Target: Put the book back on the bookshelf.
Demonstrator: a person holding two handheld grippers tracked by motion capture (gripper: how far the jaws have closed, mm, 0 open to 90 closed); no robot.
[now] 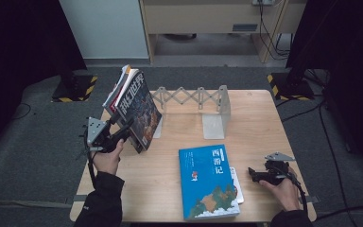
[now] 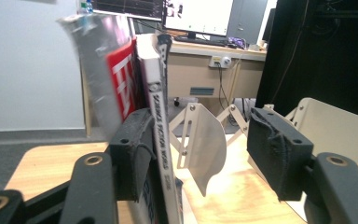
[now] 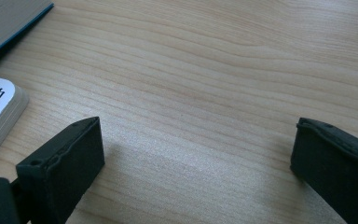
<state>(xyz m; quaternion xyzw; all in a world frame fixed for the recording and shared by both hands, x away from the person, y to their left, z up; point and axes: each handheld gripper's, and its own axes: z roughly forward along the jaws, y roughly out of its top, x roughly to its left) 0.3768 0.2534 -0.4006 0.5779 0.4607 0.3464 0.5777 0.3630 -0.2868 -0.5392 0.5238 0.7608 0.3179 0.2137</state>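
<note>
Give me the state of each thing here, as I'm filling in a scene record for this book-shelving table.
Dark-covered magazine: upright, leaning against other books.
Grey metal expanding bookend rack: stretched open, standing.
Blue paperback book: flat, closed, cover up, atop a white book.
White book: flat, mostly covered.
Left gripper: open, one of its fingers beside the magazine's spine.
Right gripper: open, nothing between its fingers.
</note>
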